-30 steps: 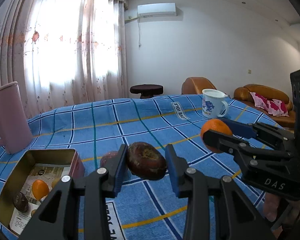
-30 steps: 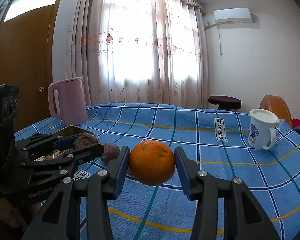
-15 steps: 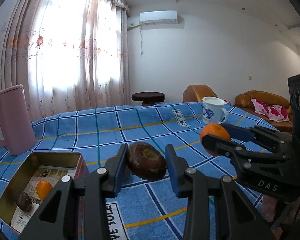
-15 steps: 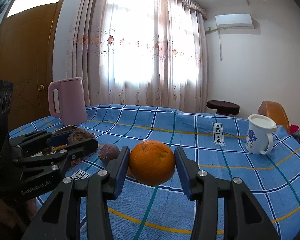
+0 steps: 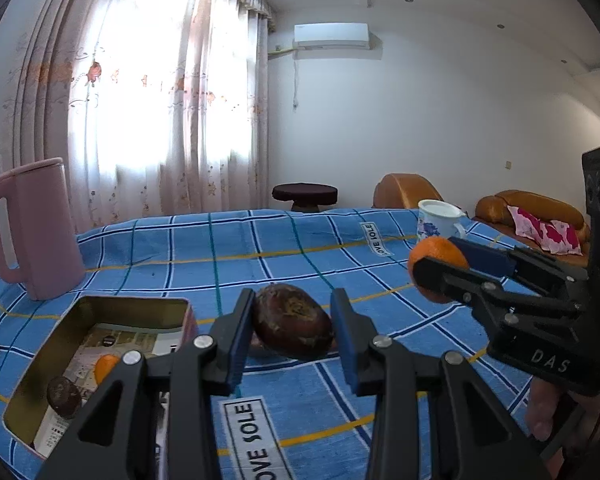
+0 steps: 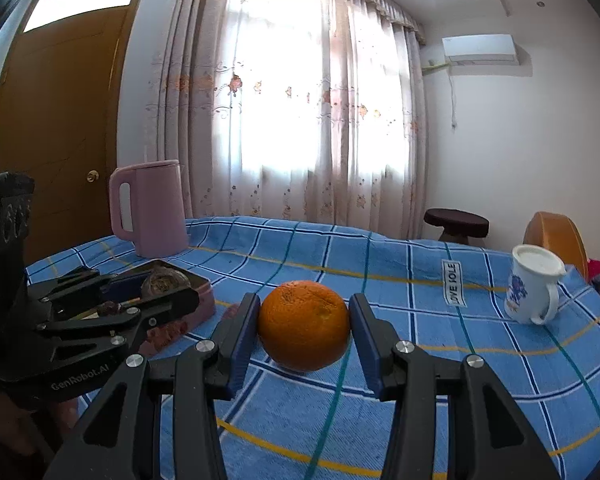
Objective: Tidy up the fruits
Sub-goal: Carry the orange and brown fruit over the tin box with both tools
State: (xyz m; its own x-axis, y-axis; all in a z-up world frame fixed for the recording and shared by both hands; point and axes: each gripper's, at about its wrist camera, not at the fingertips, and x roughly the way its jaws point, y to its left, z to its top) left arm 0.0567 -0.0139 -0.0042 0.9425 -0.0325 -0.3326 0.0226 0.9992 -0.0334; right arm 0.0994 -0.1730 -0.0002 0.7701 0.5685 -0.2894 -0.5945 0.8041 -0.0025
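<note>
Left wrist: left gripper (image 5: 292, 330) jaws clamp dark brown fruit (image 5: 294, 326); right gripper (image 6: 303, 332) jaws clamp orange (image 6: 303, 330).

the tablecloth (image 5: 228, 256) carries "love sole" labels; the right gripper (image 5: 440, 276) body reads "das"; the left gripper (image 6: 168, 292) body reads "genrobot.ai".

A wrinkled, dark brown-purple oval passion fruit (image 5: 294, 326) is hanging clear of the blue checked tablecloth (image 5: 204, 248), just right of the open gold-lined rectangular tin (image 5: 100, 308). A round, dimpled orange (image 6: 304, 326) is being held above the cloth, well right of that tin. Inside the tin, a small dark round fruit (image 5: 63, 397) and a small orange fruit (image 5: 106, 366) are lying on printed paper.
</note>
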